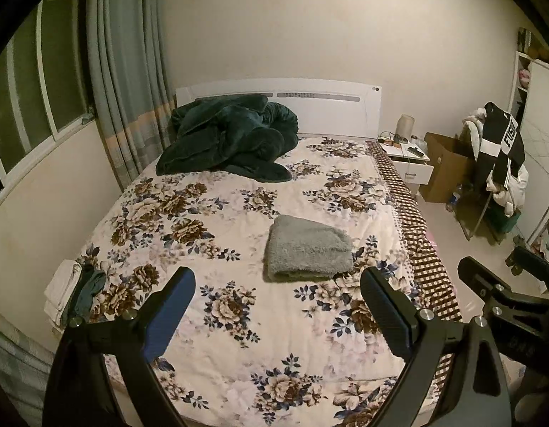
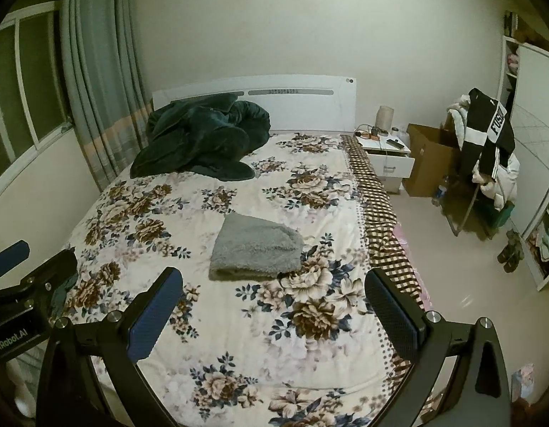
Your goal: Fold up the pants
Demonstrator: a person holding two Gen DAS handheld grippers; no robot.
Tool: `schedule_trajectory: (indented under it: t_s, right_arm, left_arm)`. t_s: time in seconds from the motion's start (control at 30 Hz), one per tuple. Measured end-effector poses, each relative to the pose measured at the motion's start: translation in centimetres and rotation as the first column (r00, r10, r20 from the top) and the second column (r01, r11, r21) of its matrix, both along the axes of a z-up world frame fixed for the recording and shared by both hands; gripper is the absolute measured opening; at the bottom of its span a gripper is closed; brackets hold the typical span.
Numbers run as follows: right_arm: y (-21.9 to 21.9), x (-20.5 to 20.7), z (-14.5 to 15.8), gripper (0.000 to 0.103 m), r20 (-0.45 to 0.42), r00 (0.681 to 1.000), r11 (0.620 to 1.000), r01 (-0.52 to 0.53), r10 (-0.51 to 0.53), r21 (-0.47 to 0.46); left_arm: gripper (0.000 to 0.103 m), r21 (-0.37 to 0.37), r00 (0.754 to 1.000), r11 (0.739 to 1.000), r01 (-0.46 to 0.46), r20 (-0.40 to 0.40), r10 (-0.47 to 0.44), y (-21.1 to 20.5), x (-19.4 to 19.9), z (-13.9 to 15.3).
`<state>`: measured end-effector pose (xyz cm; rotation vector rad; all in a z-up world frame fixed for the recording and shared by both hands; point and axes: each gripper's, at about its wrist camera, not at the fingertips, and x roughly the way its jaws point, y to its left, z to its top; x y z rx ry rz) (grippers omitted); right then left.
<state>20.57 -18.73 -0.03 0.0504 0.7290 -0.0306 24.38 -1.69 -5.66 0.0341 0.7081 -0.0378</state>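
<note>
Grey pants [image 1: 308,249]: 1, folded | grippers: 2, left gripper [image 1: 278,306], right gripper [image 2: 274,302], spread

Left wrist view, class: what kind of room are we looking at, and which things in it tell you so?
Very likely a home bedroom. A bed with a floral cover and white headboard fills the view, a nightstand stands beside it, and curtains hang by the window.

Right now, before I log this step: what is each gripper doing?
Left gripper: open, holding nothing, above the bed.
Right gripper: open, holding nothing; the folded grey pants lie ahead of it.
</note>
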Motion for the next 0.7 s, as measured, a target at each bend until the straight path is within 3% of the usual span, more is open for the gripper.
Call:
schedule_trajectory:
  t_s: [0.7]
  right_arm:
    - [-0.59,-0.04,0.32,0.103,0.014,1.0,1.0,0.005,-0.004,-0.008]
  left_arm:
    - [0.095,0.017,1.0,1.0,0.001,0.017,-0.001,0.86,-0.41,0.23]
